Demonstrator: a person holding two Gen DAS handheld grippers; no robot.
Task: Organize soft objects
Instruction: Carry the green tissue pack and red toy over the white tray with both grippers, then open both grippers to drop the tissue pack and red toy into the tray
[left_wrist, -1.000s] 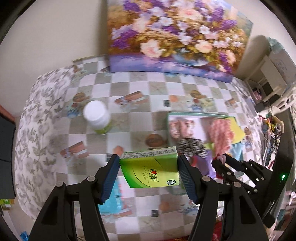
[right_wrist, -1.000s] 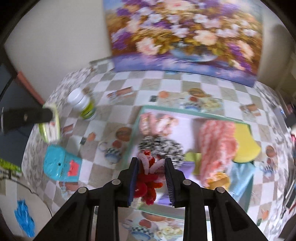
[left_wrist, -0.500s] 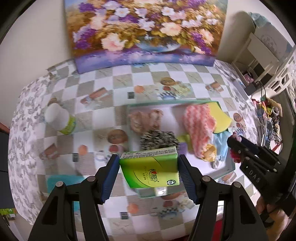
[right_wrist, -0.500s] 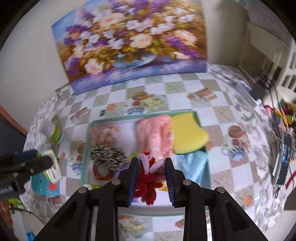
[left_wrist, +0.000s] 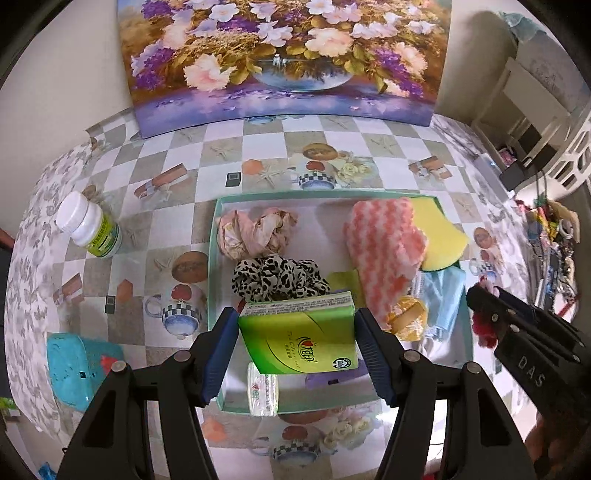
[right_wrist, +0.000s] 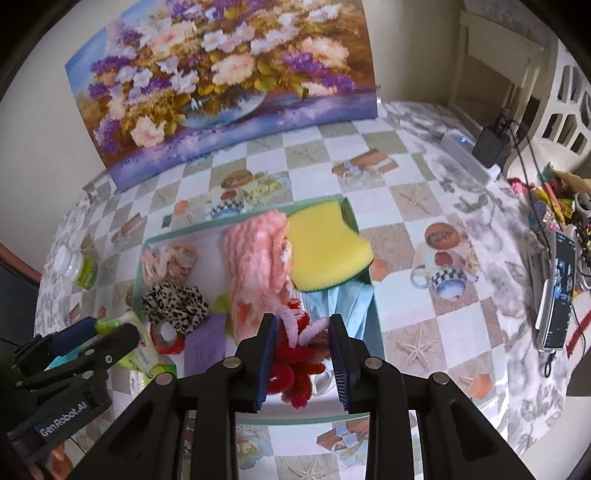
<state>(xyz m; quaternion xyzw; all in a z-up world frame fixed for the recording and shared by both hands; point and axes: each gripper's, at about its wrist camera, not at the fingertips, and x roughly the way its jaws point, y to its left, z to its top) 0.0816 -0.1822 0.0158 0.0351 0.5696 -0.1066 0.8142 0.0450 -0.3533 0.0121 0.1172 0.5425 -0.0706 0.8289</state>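
Observation:
My left gripper (left_wrist: 297, 341) is shut on a green tissue pack (left_wrist: 301, 338) and holds it over the front of the green-rimmed tray (left_wrist: 213, 258). My right gripper (right_wrist: 303, 350) is shut on a red and pink plush toy (right_wrist: 295, 363) above the tray's front right (right_wrist: 375, 325). In the tray lie a pink cloth (left_wrist: 255, 232), a leopard scrunchie (left_wrist: 277, 278), a pink striped towel (left_wrist: 384, 254), a yellow sponge (left_wrist: 439, 236) and a blue mask (left_wrist: 443, 291). The right gripper shows at the right edge of the left wrist view (left_wrist: 480, 310).
A white pill bottle (left_wrist: 90, 227) and a turquoise box (left_wrist: 75, 363) sit on the checked tablecloth left of the tray. A flower painting (left_wrist: 284, 59) leans on the back wall. A phone (right_wrist: 557, 291) and clutter lie at the table's right edge.
Both grippers have moved right and in over the tray with their loads. The tissue pack now hangs above the tray's front; the plush toy is over its front right.

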